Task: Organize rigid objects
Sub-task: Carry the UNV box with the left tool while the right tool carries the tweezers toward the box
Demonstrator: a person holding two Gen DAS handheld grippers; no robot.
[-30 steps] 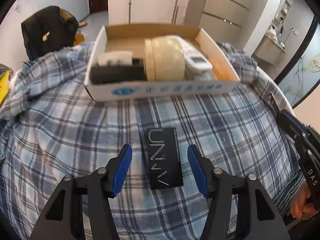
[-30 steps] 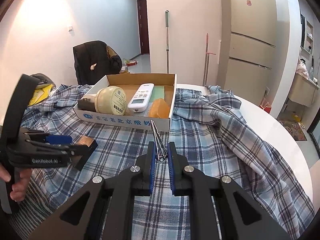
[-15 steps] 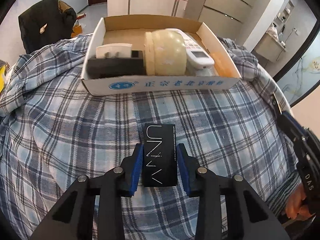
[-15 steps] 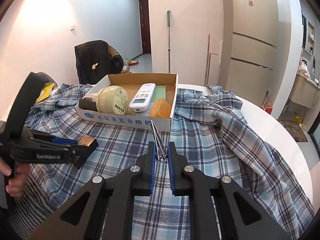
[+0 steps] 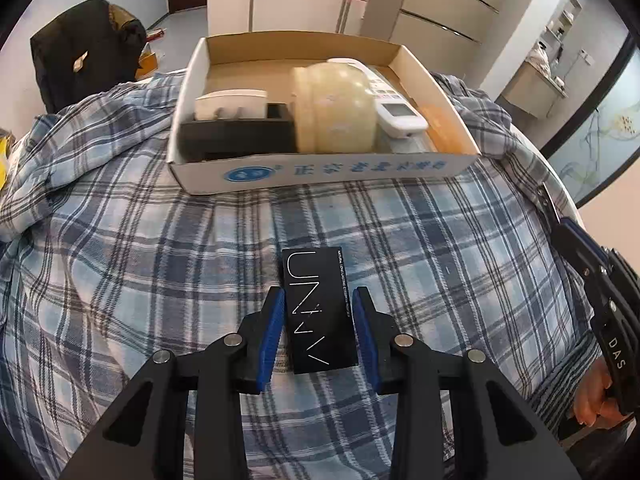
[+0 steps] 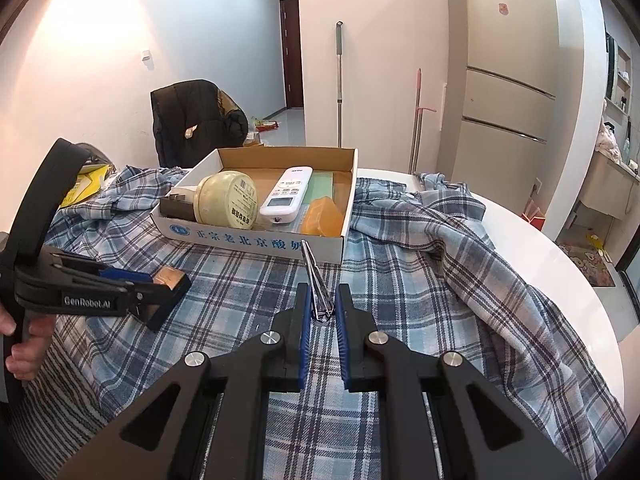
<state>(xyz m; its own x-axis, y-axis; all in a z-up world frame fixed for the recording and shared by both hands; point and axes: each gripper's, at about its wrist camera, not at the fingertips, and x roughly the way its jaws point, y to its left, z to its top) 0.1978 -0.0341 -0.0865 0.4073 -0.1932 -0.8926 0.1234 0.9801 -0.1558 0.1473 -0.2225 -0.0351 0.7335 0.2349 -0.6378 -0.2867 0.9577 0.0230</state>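
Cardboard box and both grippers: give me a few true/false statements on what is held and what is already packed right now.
1. The left gripper is shut on the black carton. True.
2. The right gripper is empty. False: it grips metal tweezers.
3. The white remote lies inside the cardboard box. True.
4. The cream jar sits on the plaid cloth outside the box. False: it lies in the box, beside the remote.
5. The black carton is already in the box. False: it is short of the box, over the cloth.
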